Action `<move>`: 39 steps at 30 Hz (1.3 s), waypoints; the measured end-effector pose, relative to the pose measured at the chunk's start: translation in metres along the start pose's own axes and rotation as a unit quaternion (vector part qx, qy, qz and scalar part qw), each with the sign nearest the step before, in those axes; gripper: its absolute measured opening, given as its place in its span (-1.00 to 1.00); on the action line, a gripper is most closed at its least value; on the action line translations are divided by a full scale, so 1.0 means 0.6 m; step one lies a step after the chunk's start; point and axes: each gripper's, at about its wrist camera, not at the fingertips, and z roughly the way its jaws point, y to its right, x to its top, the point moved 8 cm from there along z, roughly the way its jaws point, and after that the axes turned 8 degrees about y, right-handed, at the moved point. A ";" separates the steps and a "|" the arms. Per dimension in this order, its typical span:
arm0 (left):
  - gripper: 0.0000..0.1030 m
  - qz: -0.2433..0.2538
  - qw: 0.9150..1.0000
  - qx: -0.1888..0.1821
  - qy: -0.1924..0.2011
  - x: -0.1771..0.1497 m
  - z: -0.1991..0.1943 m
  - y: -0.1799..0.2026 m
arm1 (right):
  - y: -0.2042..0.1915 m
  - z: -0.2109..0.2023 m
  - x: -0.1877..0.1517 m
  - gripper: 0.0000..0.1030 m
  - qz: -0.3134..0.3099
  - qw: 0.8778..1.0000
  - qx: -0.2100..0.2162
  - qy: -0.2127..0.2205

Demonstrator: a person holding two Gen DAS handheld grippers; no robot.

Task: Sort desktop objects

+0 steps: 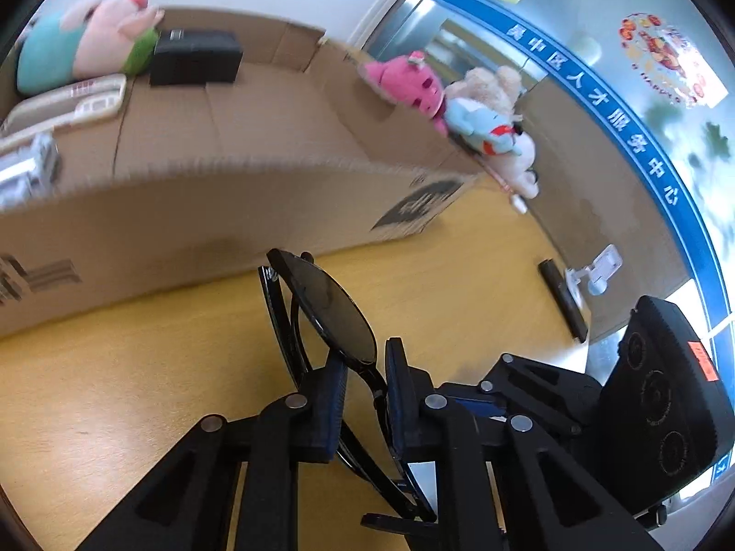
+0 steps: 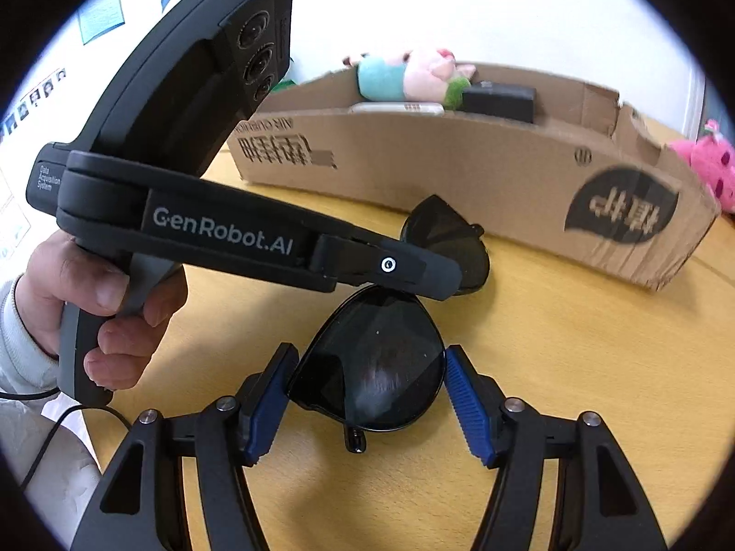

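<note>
Black sunglasses (image 1: 337,310) are pinched at the bridge between the blue pads of my left gripper (image 1: 365,376), which is shut on them above the yellow wooden table (image 1: 115,390). In the right wrist view the sunglasses (image 2: 374,372) show with one lens between the open jaws of my right gripper (image 2: 367,388); the pads do not grip it. The left gripper (image 2: 429,275) crosses that view from the left, clamped over the bridge. A cardboard box (image 1: 229,211) stands behind, also in the right wrist view (image 2: 482,174).
The box holds a pig plush (image 2: 413,75), a black box (image 2: 500,101) and a white keyboard-like item (image 1: 69,103). Pink and blue plush toys (image 1: 441,101) sit by the box's right end. A black bar (image 1: 562,298) lies near the glass wall.
</note>
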 end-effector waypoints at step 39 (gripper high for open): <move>-0.75 -0.021 0.999 -0.028 0.024 0.582 0.174 -0.125 | 0.321 0.162 0.452 0.25 -0.010 1.000 -0.028 -0.001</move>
